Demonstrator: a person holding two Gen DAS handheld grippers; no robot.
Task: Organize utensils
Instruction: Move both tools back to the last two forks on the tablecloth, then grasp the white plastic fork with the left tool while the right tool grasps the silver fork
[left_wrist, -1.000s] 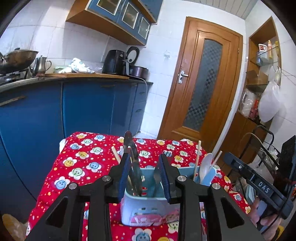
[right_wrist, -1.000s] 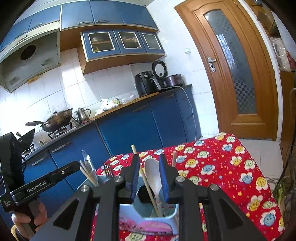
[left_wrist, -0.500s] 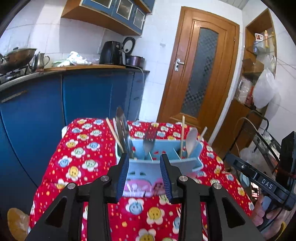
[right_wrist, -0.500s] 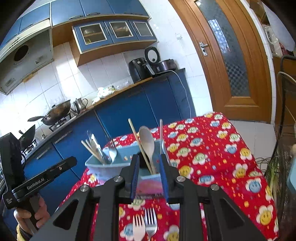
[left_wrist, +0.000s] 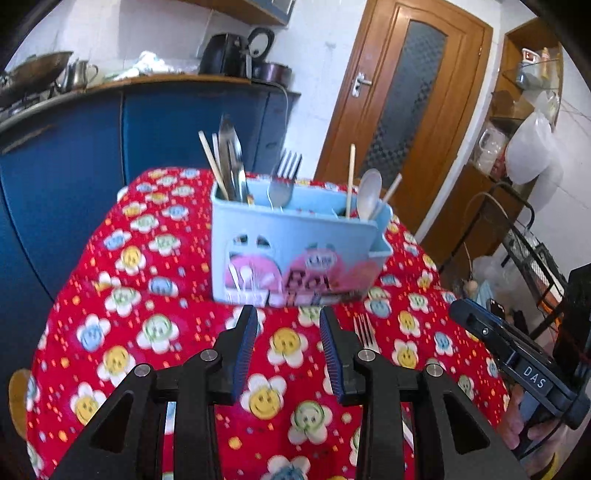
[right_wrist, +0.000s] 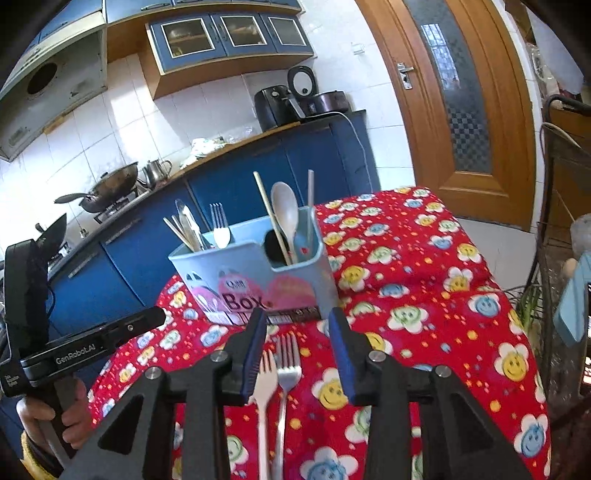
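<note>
A red tablecloth (right_wrist: 406, 295) with smiley flowers covers the table; behind it run blue cabinets (right_wrist: 258, 192) under a wooden counter holding a wok (right_wrist: 110, 184), a kettle (right_wrist: 157, 171) and a black air fryer (right_wrist: 275, 105); a wooden door (right_wrist: 465, 110) stands beside them.

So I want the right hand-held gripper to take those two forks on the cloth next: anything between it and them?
Nothing visible: the white plastic fork and metal fork lie side by side on the tablecloth, right under the open right hand-held gripper, in front of the utensil box.
</note>
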